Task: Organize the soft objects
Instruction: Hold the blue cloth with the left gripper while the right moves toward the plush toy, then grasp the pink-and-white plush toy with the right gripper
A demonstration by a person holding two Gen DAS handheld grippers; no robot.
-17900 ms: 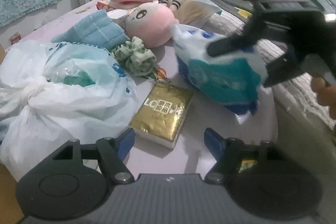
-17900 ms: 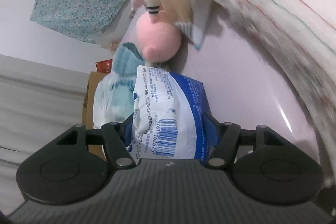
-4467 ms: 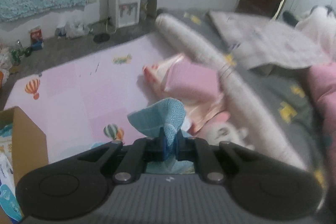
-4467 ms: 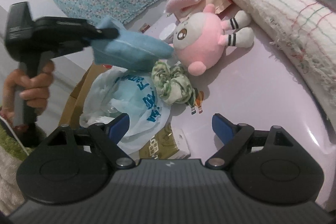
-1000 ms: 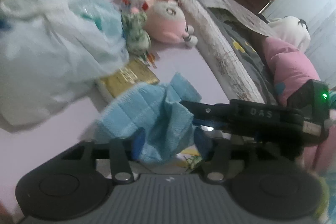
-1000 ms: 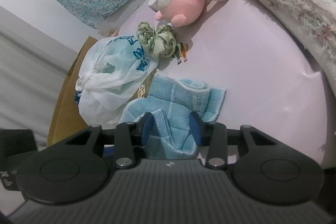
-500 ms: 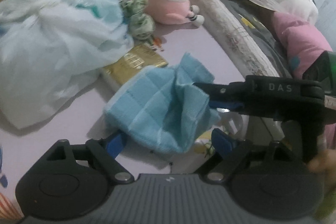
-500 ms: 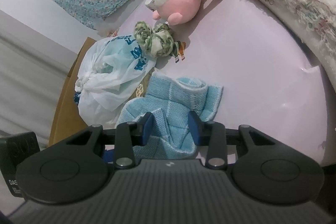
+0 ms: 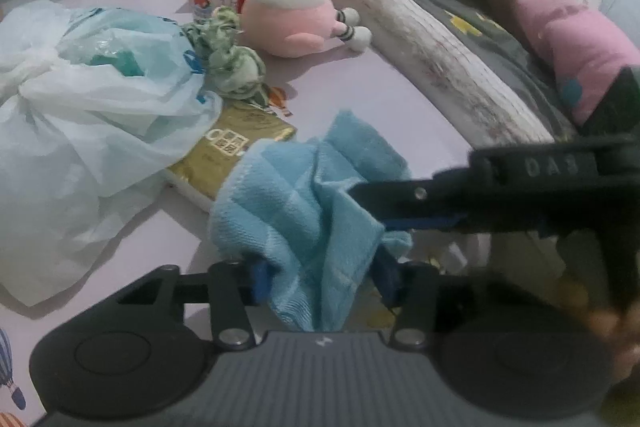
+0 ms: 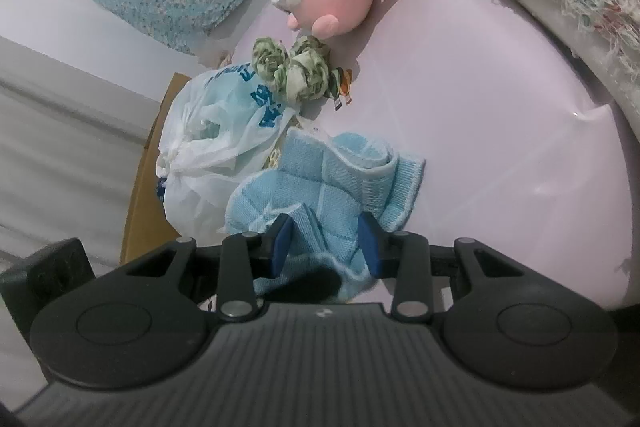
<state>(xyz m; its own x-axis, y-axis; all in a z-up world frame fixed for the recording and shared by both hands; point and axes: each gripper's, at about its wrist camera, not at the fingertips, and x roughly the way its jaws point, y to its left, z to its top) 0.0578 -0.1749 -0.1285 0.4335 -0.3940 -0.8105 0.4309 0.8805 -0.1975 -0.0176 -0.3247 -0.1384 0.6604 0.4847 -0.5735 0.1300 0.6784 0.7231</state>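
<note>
**A:** Between your left gripper's [image 9: 324,277] blue pads, a fold of the blue towel [image 9: 304,203] hangs, and the jaws are closing on it. Half a second ago those jaws stood wide with the towel lying ahead of them.

**B:** And your right gripper [image 10: 326,241]?

**A:** Narrow, pinched on the towel's near edge [image 10: 320,195], much as it was a second ago. From the left wrist view you see it reaching in from the right, its tip buried in the cloth.

**B:** Where does the towel sit?

**A:** Bunched on the pale pink mat [image 10: 460,115], partly lifted between your two grippers, its far side overlapping the gold packet [image 9: 236,155].

**B:** Beyond that?

**A:** The white plastic bag [image 9: 80,115] lies over the packet's left end. Just past it is the green scrunchie [image 9: 228,63], then the pink plush toy [image 9: 292,19] against the rolled blanket [image 9: 420,39]. None of those has shifted since a second ago.
</note>
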